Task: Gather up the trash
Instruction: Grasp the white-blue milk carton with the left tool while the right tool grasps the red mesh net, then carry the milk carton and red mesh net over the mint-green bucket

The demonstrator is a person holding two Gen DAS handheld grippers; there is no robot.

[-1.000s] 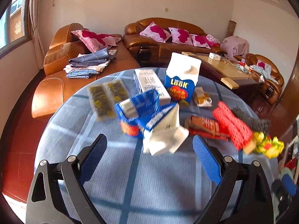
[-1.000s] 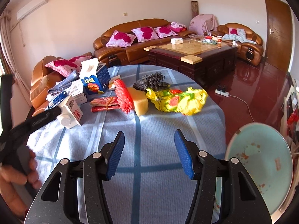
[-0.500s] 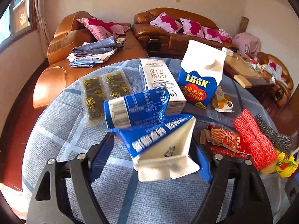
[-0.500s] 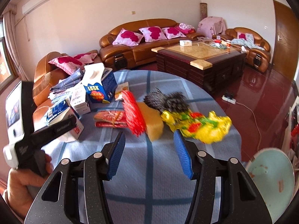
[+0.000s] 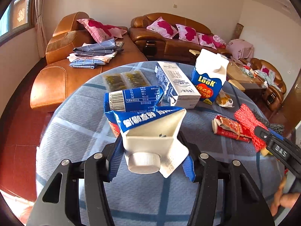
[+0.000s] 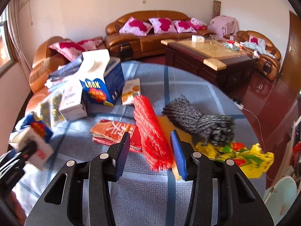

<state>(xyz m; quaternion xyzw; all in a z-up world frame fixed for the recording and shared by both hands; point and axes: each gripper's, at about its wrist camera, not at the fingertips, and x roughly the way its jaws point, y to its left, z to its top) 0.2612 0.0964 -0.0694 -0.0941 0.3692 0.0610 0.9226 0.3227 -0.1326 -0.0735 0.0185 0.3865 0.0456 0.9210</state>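
Left gripper (image 5: 150, 164) just closed onto crushed blue milk carton (image 5: 148, 124), lower centre. Right gripper (image 6: 150, 154) narrowing around red mesh scrubber (image 6: 152, 131), contact unclear. Pickups imminent.

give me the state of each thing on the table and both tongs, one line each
left tongs: just been closing, pads against the crushed carton
crushed blue carton: lying flattened, cap on
LOOK carton: upright, cap on
white box: lying on its side
right tongs: just been closing, red mesh between the pads, left pad not touching
red mesh: bunched, lying on the table
yellow bag: crumpled
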